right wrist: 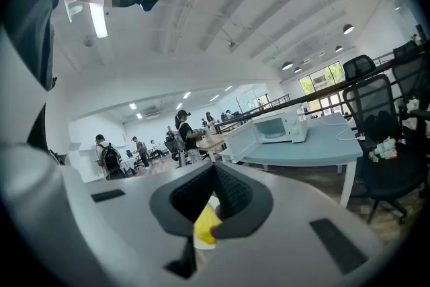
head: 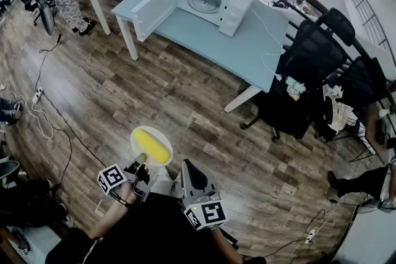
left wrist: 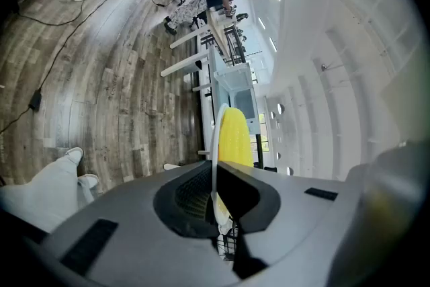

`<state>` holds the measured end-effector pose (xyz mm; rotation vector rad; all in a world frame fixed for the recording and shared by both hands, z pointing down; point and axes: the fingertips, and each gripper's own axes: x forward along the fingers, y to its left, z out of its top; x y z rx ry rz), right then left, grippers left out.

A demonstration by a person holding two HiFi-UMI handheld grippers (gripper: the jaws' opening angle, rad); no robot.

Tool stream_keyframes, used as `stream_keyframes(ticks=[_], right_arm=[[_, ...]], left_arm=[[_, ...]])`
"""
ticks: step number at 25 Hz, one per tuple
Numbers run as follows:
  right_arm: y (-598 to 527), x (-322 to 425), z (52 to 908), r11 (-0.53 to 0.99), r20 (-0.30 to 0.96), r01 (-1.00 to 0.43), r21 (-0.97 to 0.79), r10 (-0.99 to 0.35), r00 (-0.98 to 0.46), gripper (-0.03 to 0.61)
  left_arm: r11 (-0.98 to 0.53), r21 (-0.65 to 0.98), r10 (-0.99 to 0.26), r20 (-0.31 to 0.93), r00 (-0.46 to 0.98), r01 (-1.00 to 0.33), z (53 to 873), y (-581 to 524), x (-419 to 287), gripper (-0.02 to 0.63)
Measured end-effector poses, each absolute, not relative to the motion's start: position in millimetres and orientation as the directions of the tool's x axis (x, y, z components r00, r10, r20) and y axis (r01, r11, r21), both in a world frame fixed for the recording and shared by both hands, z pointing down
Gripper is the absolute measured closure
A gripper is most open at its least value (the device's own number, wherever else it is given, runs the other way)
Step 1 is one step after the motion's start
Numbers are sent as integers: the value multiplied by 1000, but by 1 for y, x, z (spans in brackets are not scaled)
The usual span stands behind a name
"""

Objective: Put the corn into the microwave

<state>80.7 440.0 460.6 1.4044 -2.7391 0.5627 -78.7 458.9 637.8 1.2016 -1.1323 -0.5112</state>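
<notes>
Carrying the corn (head: pixel 152 144) on a white plate (head: pixel 133 143), lower centre, rim clamped in the left gripper (head: pixel 142 162) jaws; right gripper (head: pixel 186 165) jaws together, empty. Keep the plate level toward the open microwave (head: pixel 210 2) on the tabletop (head: pixel 204 35), upper centre.

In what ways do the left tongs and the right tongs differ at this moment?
The left tongs clamp the rim of the white plate that carries the corn; the right tongs are shut on nothing. The left tongs meet the plate at its near edge; the right tongs lie to its right, not gripping it. Both face the open microwave.
</notes>
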Motion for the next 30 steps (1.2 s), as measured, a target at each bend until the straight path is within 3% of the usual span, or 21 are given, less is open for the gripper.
stream_keyframes(ticks=[19,30], right_arm=[[449,84,462,487,174,-808,-333,-810,-560,569],[450,50,463,498,167,-806,-321,-808,-565,569]], left_arm=[[314,919,-821,388,419,-237,634,460,-78,598],[294,923,-822,377,427,-248,629,455,-103,597]])
